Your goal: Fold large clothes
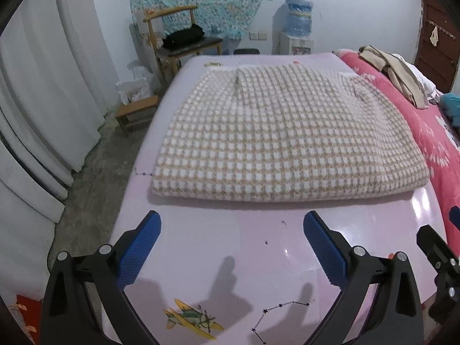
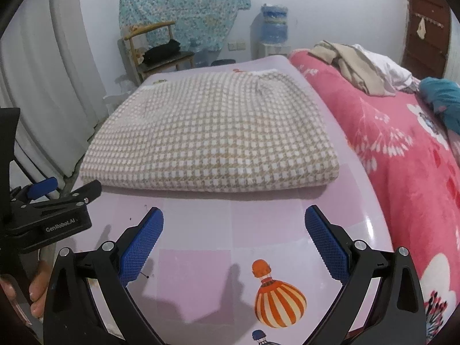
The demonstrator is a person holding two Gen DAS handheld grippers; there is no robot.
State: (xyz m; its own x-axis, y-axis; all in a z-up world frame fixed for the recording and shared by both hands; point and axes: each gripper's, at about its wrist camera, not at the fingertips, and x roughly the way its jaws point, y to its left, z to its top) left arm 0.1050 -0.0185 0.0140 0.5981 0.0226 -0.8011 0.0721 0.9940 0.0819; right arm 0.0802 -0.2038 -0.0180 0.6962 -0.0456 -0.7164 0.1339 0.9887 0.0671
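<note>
The checked garment lies folded into a thick rectangle on the pink table, its near edge just beyond my fingertips and touching neither gripper. My left gripper hangs over the bare tabletop near me with its jaws spread wide, holding nothing. My right gripper is likewise wide apart and empty over the table's right near part. To the right lies the red bedspread with loose clothes, partly cut off at the frame's edge.

A wooden chair and water jug stand beside a pink blanket.
</note>
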